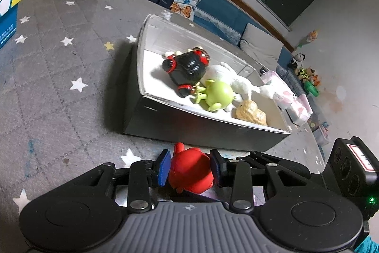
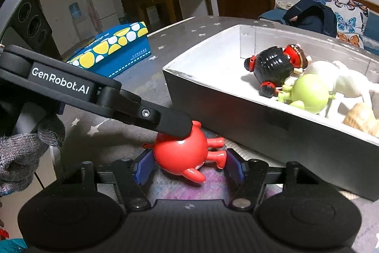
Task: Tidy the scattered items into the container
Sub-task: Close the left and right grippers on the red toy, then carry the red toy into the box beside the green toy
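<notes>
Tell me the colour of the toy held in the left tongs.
Red toy, clamped in the left tongs; clearest in the right wrist view.

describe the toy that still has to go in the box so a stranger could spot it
Find the dark box with the white inside on the grey star-patterned cloth. Just outside its near wall lies a glossy red toy, pinched by the left gripper; it alone is red and outside the box.
</notes>
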The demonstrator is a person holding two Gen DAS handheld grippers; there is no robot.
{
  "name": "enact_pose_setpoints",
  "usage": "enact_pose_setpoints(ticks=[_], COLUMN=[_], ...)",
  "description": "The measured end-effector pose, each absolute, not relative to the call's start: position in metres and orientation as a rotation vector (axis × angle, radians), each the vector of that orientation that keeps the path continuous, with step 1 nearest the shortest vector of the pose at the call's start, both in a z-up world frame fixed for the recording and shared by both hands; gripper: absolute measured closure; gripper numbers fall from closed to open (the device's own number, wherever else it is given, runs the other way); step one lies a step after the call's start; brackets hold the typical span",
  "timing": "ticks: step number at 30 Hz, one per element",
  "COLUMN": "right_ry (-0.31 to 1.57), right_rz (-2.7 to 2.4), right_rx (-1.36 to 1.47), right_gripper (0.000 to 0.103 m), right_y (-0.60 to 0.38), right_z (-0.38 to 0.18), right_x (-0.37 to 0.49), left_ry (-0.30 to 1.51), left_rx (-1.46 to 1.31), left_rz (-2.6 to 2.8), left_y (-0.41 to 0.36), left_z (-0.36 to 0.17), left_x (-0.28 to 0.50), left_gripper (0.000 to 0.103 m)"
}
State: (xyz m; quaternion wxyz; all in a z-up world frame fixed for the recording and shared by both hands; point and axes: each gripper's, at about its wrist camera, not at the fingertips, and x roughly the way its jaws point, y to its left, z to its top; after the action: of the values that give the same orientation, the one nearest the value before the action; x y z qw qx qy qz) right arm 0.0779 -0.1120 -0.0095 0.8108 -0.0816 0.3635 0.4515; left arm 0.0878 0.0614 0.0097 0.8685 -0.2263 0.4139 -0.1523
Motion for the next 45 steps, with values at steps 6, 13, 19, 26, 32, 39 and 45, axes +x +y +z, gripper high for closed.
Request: enact_pose_setpoints(ticks=[6, 13, 19, 26, 32, 39, 45], right_ry=[0.715, 0.617, 0.617, 0.716, 0.816, 0.913, 0.952], right_rz=[0.956, 0.916, 0.889, 0.863, 0.838, 0.832, 0.836], right_rx=[-0.173, -0.176, -0.168, -0.141, -0.113, -0.108, -0.150], right_gripper=[0.037, 0.037, 0.036, 0.036, 0.037, 0.037, 0.037], right_y=[-0.129, -0.144, -0.149, -0.157, -0.168, -0.171, -0.163], right_z=[0.015, 0.054, 0.069, 0.060, 0.046, 0.034, 0.027], right_x=[0.068, 0.077, 0.112, 0.152, 0.175, 0.196, 0.205], left_ry=[0.813, 0.712, 0.697, 0.772, 0.840, 0.887, 0.898], left_rx=[-0.451, -0.431, -0.430, -0.483, -0.509, -0.500, -0.484], left_rz=[-0.362, -0.406, -0.419, -0.444, -0.473, -0.477, -0.473], left_y=[0.050, 0.035, 0.023, 0.013, 0.003, -0.005, -0.005], left_z=[0.034, 0.069, 0.080, 0.063, 0.046, 0.031, 0.023], left_x=[0.081, 0.092, 0.127, 0.170, 0.195, 0.211, 0.218], left_gripper=[0.065, 0.065, 0.065, 0.065, 0.065, 0.065, 0.065])
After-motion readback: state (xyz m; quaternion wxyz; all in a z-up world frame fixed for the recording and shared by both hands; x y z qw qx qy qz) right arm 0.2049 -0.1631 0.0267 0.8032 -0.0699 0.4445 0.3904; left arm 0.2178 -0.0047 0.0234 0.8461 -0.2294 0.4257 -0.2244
